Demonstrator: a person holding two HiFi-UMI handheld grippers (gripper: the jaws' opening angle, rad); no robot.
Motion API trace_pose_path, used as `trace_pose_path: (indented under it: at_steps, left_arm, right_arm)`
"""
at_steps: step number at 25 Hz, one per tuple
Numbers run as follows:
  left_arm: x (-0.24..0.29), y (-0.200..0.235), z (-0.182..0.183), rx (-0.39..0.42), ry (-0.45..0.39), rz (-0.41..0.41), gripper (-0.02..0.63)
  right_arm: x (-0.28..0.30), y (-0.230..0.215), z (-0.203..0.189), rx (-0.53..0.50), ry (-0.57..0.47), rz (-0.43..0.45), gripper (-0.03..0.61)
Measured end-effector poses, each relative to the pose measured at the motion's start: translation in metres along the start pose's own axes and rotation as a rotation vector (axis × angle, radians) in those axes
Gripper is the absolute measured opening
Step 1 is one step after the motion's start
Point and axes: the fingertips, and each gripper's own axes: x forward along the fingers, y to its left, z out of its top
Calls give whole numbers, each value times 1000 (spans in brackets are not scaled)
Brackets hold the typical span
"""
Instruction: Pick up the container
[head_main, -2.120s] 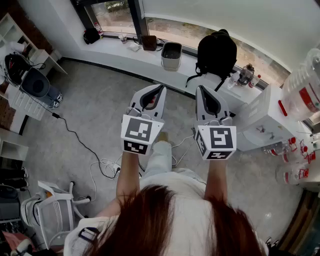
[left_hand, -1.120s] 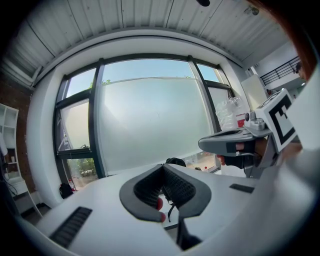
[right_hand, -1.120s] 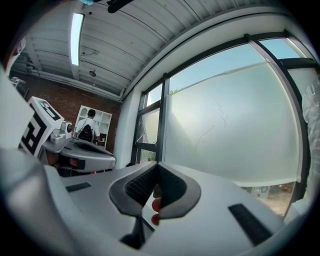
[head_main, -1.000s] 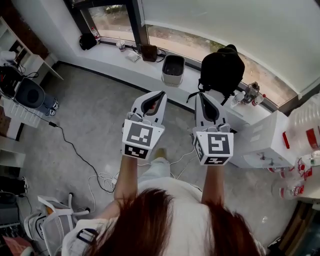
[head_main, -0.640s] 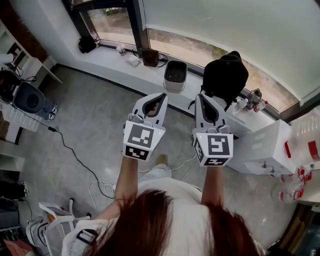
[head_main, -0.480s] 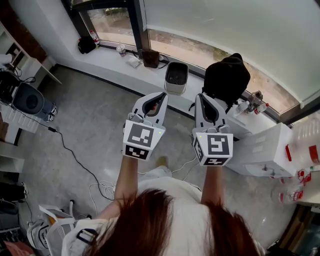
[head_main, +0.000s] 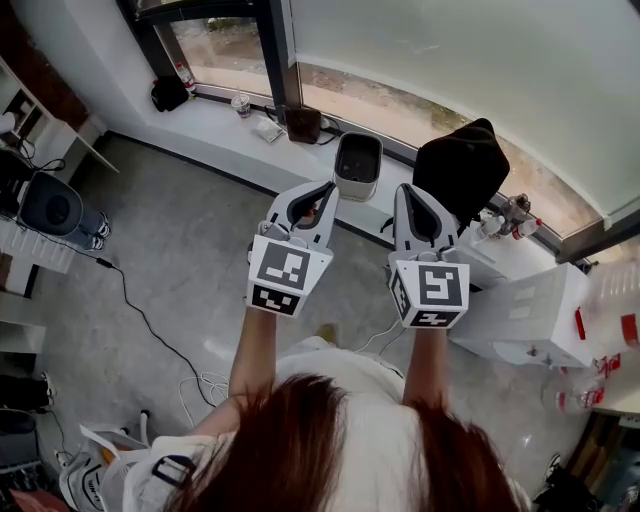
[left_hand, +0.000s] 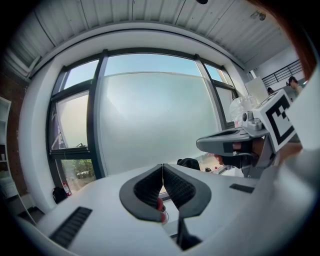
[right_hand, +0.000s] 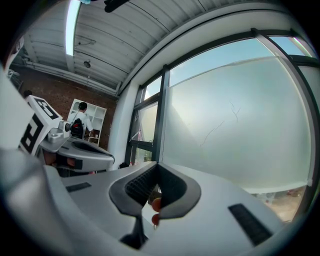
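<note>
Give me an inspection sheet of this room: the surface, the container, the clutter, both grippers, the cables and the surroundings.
Surface: white window ledge, partly bare.
Job's things: open-topped container stands on the ledge, untouched, beyond both grippers' tips.
Clutter: black backpack right of the container; a cup and small items further left.
Grippers: left gripper and right gripper both shut, empty, side by side above the floor.
Cables: black cable and loose white cables on the floor.
Surroundings: large window; white cabinet at right.
</note>
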Motion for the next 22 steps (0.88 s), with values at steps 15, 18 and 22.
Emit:
trace_pose_path:
  at_steps: [15, 18, 22]
  left_arm:
    - [28, 38, -11, -58, -8, -8, 15]
    - [35, 44, -17, -63, 4, -7, 17]
    - [52, 53, -22, -60, 15, -1, 17]
  right_arm:
    - [42, -1, -8, -25, 36, -19, 25]
    - [51, -2, -13, -26, 47, -14, 25]
    - [68, -9, -20, -30, 57, -8, 25]
